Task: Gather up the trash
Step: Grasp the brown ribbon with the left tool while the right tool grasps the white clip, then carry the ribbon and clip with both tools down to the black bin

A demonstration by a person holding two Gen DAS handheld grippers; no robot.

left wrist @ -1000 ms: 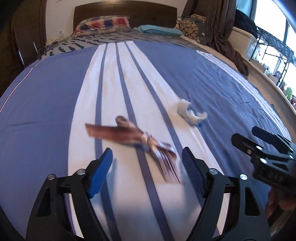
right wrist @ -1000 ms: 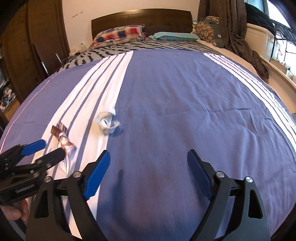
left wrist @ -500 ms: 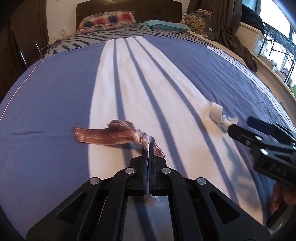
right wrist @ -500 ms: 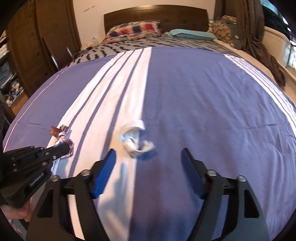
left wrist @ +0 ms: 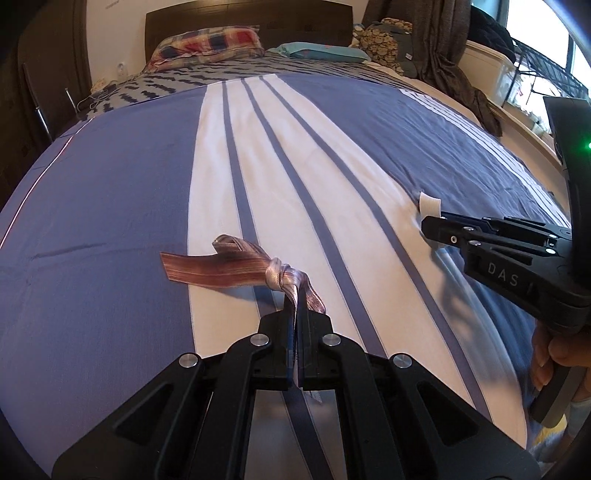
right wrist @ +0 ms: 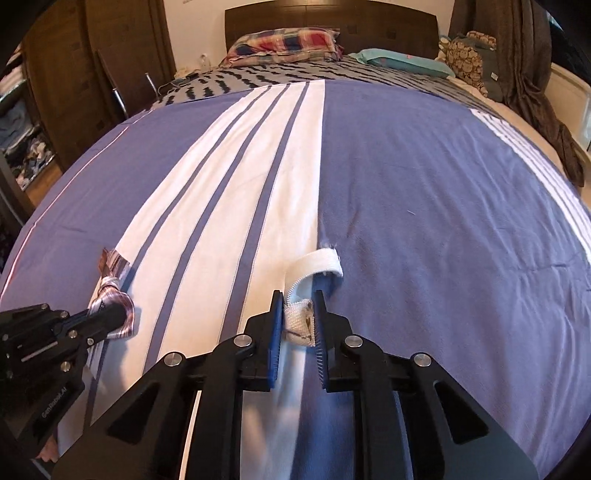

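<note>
A home bedroom. A wide bed under a blue and white striped cover fills the frame; a plaid pillow and dark wooden headboard sit at top centre, brown curtains at upper right.

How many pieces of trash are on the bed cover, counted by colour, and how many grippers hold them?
Brown ribbon, knotted: 1
White fabric strip: 1
Grippers, each shut on one piece: 2 (left gripper on the ribbon, right gripper on the strip)
Total: 2 pieces of trash, 2 grippers
</note>
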